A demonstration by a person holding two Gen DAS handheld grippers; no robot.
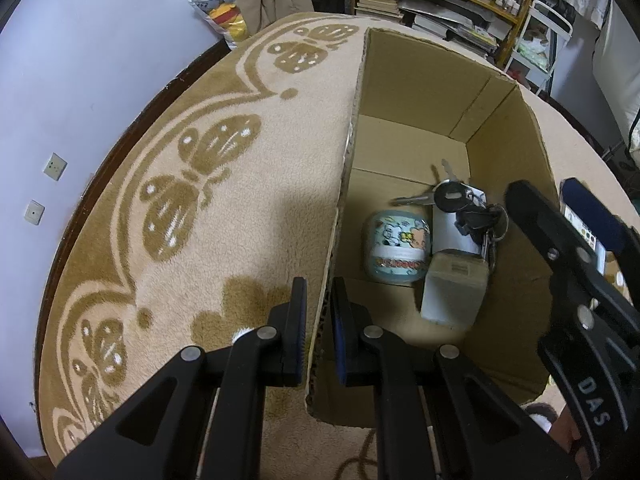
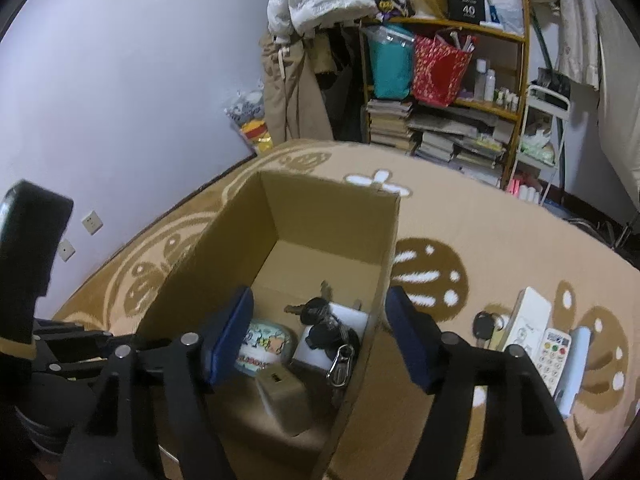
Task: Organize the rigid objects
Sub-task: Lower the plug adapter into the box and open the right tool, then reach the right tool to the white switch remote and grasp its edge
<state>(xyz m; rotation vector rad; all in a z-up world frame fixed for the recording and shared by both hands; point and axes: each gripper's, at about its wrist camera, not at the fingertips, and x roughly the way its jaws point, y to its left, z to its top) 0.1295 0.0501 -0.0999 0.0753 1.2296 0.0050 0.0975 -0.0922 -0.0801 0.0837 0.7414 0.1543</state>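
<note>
An open cardboard box (image 1: 424, 80) stands on a beige blanket with brown butterflies. My left gripper (image 1: 320, 320) is shut on the box's near left wall, one pad on each side. Inside lie a cartoon-printed round tin (image 1: 396, 246), a bunch of keys (image 1: 456, 200) on a white packet (image 1: 450, 228), and a tan block (image 1: 454, 288). My right gripper (image 2: 320, 340) is open over the box (image 2: 328, 216), its pads astride the right wall. The tan block (image 2: 284, 396) rests on the box floor below, touching neither pad.
On the blanket to the right of the box lie a black key fob (image 2: 486, 326), a white carton (image 2: 528, 320), a white keypad handset (image 2: 554, 352) and a light-blue case (image 2: 576, 372). Shelves of books and bags (image 2: 440, 100) stand behind, and a wall is on the left.
</note>
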